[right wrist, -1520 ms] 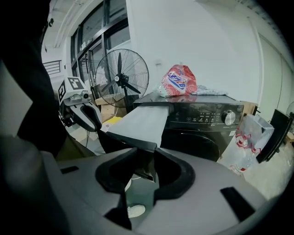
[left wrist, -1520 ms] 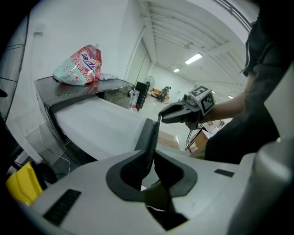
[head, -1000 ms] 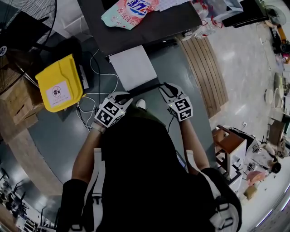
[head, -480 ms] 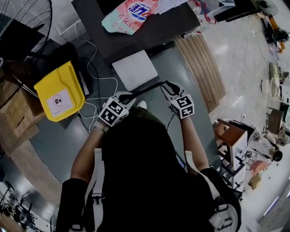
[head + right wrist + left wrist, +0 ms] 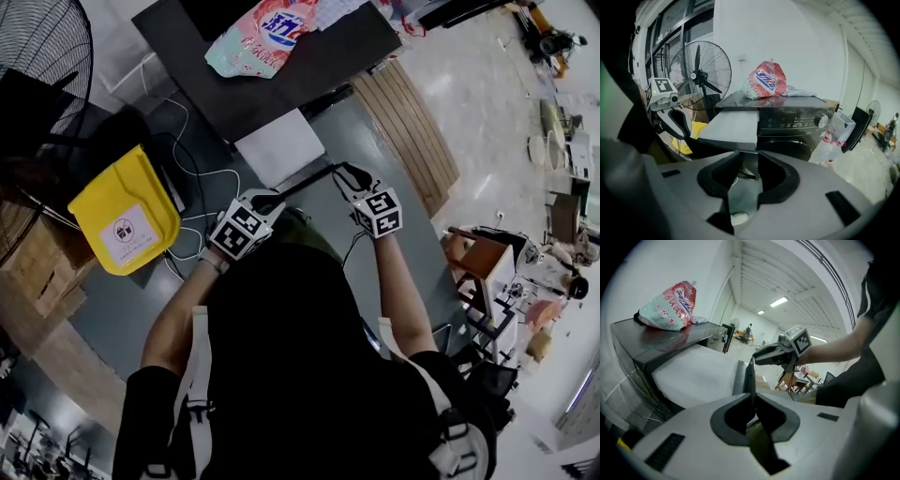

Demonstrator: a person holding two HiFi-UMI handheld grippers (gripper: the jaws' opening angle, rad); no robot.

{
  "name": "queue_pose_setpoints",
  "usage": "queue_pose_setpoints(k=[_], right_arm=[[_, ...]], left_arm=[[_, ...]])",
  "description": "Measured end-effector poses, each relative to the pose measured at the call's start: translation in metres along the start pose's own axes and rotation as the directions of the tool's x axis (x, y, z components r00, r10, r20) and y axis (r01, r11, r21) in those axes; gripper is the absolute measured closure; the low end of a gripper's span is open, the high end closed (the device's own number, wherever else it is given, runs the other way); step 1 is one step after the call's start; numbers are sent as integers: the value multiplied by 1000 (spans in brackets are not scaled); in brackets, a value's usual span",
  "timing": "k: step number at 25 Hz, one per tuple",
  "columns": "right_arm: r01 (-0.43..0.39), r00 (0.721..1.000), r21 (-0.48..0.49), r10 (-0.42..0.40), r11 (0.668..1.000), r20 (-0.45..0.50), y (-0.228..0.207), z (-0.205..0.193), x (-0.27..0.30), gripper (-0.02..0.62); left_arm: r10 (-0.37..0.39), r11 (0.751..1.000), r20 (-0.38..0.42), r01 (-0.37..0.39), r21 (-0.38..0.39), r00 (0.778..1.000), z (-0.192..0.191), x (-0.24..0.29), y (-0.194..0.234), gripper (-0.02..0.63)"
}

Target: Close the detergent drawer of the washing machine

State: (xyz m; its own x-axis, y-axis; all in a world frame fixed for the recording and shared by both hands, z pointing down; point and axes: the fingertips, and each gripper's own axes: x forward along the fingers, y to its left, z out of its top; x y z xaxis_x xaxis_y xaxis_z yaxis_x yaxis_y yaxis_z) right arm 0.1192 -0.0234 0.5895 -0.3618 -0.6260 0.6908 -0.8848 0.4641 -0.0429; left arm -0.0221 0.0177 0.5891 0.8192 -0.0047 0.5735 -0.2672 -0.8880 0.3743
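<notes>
Grey floor (image 5: 112,300) of a big workshop hall, seen from above past the person (image 5: 300,356) in a dark top. Black washing machine (image 5: 309,66) stands at the top of the head view, w/ a pink-and-green detergent pouch (image 5: 258,33) lying on its lid.

Detergent drawer (image 5: 278,145) is pulled well out of the machine's front toward the person. It has a wide white top and a dark front strip (image 5: 305,183) along the near end.

L tongs (image 5: 272,200) are at the strip's left end. Their jaws have just been closing. In the left gripper view the thin dark edge runs down between the pads, which stand nearly together and pinch it.

R tongs (image 5: 345,173) are at the strip's right end, jaws wide apart. In the right gripper view the drawer's near edge lies just past the tips. Only floor and a shoe (image 5: 746,174) show thru the gap, so these tongs grip nothing.

Left of the machine is a yellow bin (image 5: 127,211), w/ white cables (image 5: 202,178) on the floor between bin and drawer and a big standing fan (image 5: 42,47) beyond. Right of the machine a slatted wood board (image 5: 403,131) lies on the floor.

Right gripper view also shows the machine's control panel w/ a round knob (image 5: 820,120) to the right of the drawer, plus plastic bottles (image 5: 829,138) near the machine's right side.
</notes>
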Motion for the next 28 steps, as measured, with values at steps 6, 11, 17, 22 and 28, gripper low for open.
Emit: queue_pose_setpoints(k=[6, 11, 17, 22, 28], right_arm=[[44, 999, 37, -45, 998, 1, -1, 0, 1, 466], [75, 997, 74, -77, 994, 16, -5, 3, 6, 468], [69, 997, 111, -73, 991, 33, -9, 13, 21, 471], [56, 996, 142, -65, 988, 59, -17, 23, 28, 474], [22, 997, 132, -32, 991, 71, -19, 24, 29, 473]], left_arm=[[-44, 999, 0, 44, 9, 999, 0, -2, 1, 568], [-28, 1000, 12, 28, 4, 1000, 3, -1, 9, 569], [13, 1000, 12, -13, -25, 1000, 9, -6, 25, 568], [24, 999, 30, -23, -40, 999, 19, -6, 32, 568], [57, 996, 32, -55, -65, 998, 20, -5, 34, 568]])
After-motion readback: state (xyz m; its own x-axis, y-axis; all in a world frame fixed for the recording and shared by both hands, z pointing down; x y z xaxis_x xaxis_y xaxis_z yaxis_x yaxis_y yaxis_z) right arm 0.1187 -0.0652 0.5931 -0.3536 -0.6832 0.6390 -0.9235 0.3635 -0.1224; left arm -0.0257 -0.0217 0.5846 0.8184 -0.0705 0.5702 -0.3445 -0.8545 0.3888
